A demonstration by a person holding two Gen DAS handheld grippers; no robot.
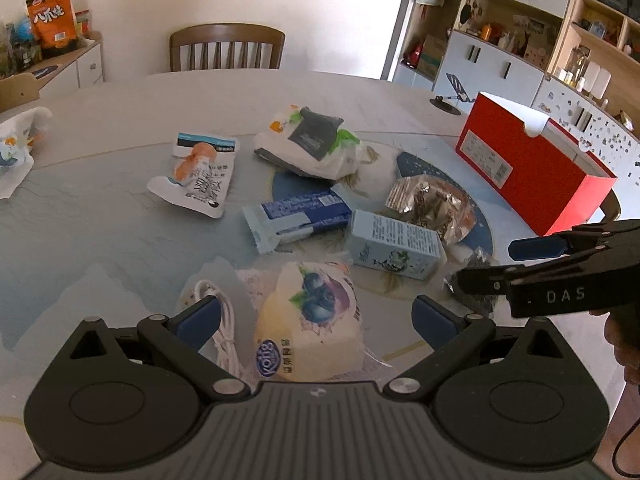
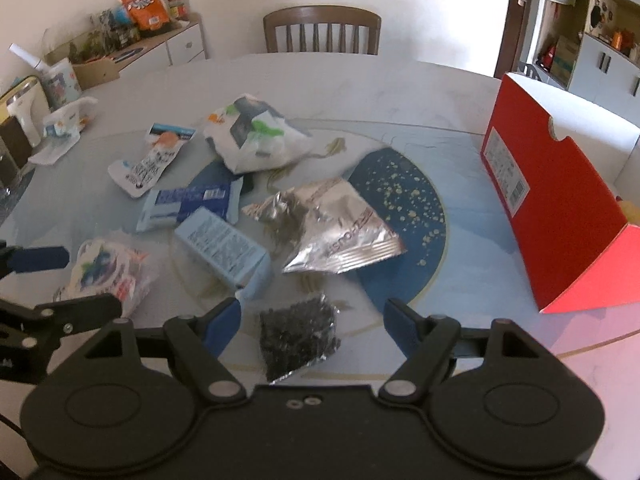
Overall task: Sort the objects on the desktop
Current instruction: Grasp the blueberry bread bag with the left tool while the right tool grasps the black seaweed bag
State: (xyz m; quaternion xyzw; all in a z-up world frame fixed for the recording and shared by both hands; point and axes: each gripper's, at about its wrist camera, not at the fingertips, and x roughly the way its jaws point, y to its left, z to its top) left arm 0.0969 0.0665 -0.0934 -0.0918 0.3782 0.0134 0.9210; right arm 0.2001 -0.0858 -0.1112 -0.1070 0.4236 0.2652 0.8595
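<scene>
Hovering both grippers over my cluttered table (image 1: 100,168).
Left gripper (image 1: 316,316) spread wide around blueberry packet (image 1: 310,320); right gripper (image 2: 312,320) spread wide around dark packet (image 2: 298,336), gripping nothing.

Both claws are hanging wide open and tilting steeply down. The left claw (image 1: 316,312) is gripping nothing, blue pads spread apart. The right claw (image 2: 312,316) is sitting over at its 3 o'clock, also gaping, with a bit of hand (image 1: 624,340) showing behind it.
</scene>
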